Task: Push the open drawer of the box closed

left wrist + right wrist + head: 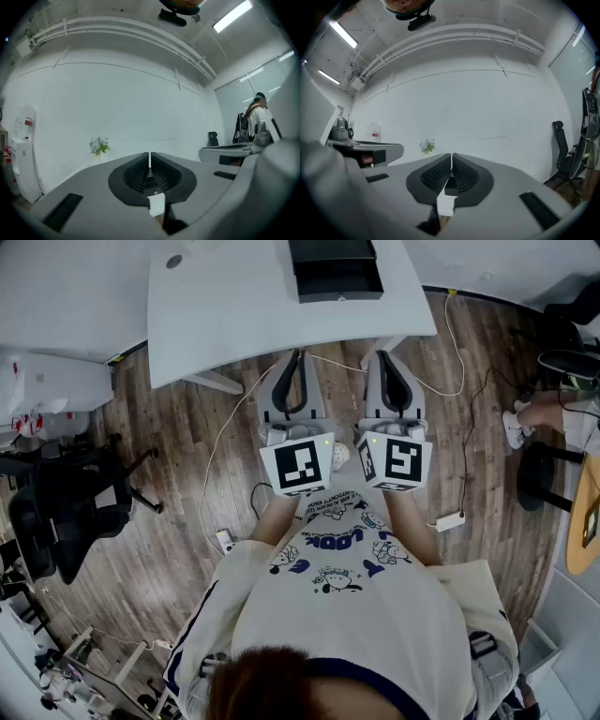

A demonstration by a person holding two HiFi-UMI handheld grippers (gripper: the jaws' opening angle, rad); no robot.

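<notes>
Box [330, 249] w/ open drawer [339, 282] cut off up top; left gripper [298, 357], right gripper [386, 357] both closed, empty.

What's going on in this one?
A person stands back from the white table, holding a gripper in each hand in front of their body. The left gripper and right gripper are both shut and empty, facing a bare wall. The black box sits on the table with its drawer open, and nothing touches it.

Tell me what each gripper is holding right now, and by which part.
Nothing is held: the left gripper and the right gripper are both shut and empty.
</notes>
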